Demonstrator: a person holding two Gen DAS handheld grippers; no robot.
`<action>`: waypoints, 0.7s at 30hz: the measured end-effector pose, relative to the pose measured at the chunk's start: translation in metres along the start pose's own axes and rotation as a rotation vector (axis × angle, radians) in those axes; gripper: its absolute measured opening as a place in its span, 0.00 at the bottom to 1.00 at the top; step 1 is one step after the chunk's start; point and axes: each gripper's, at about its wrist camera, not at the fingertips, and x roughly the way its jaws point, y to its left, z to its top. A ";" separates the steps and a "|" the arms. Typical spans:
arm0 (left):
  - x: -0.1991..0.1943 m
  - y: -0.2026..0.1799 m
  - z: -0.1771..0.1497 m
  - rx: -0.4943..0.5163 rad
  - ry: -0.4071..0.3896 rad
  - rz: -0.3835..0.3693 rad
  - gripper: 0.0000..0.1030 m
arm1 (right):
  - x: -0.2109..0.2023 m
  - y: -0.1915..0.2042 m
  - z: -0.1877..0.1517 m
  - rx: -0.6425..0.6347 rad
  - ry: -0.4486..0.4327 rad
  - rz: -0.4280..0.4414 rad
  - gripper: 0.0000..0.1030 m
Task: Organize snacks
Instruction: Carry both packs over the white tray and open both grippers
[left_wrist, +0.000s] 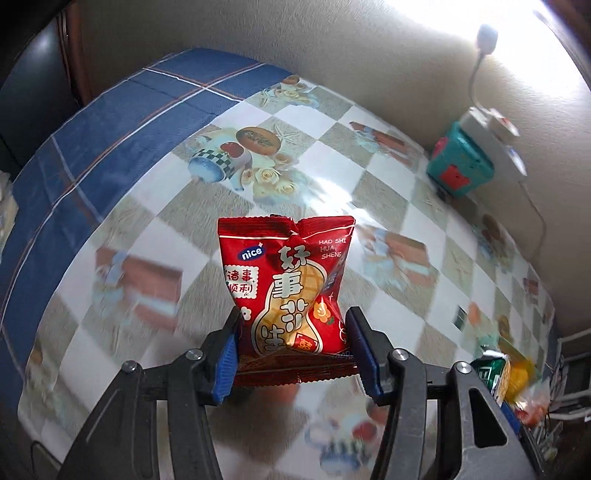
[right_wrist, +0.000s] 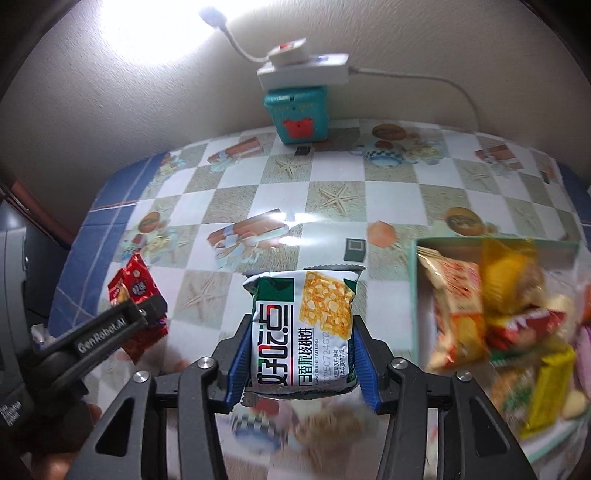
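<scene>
**Two packets held clear of the table, box waiting alongside**

Nearest the lens, the left gripper (left_wrist: 295, 354) stood narrowed onto a red foil peanut packet (left_wrist: 286, 288), its blue pads (left_wrist: 226, 363) pressing the lower sides so the crimped top stood upright and the printed face showed. The right gripper (right_wrist: 300, 363) was closed the same way on a white-and-green walnut biscuit packet (right_wrist: 301, 332), gripped low, its yellow biscuit panel facing the camera and its foil slightly dented. Both packets hung above the checked, glossy tablecloth (right_wrist: 273, 199), touching nothing else; holding them by the bottom probably kept the pads off the brittle contents and left the tops free for dropping in.

Just right of the biscuit packet lay a pale green open box (right_wrist: 415, 295), crowded with mixed wrapped snacks, the likely destination. The red packet showed to the biscuit packet's left. Farther back, beyond the biscuit packet against the wall, stood a teal cube-shaped box (right_wrist: 297, 112) with a white power strip (right_wrist: 303, 72) on top, its lamp throwing glare across the cloth.
</scene>
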 end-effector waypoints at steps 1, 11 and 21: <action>-0.008 -0.001 -0.006 0.000 -0.006 -0.008 0.55 | -0.009 -0.001 -0.002 0.003 -0.010 0.001 0.51; -0.070 -0.010 -0.053 0.032 -0.086 -0.083 0.55 | -0.071 -0.021 -0.040 0.064 -0.076 0.008 0.51; -0.090 -0.020 -0.076 0.057 -0.116 -0.103 0.55 | -0.089 -0.041 -0.062 0.114 -0.081 0.045 0.51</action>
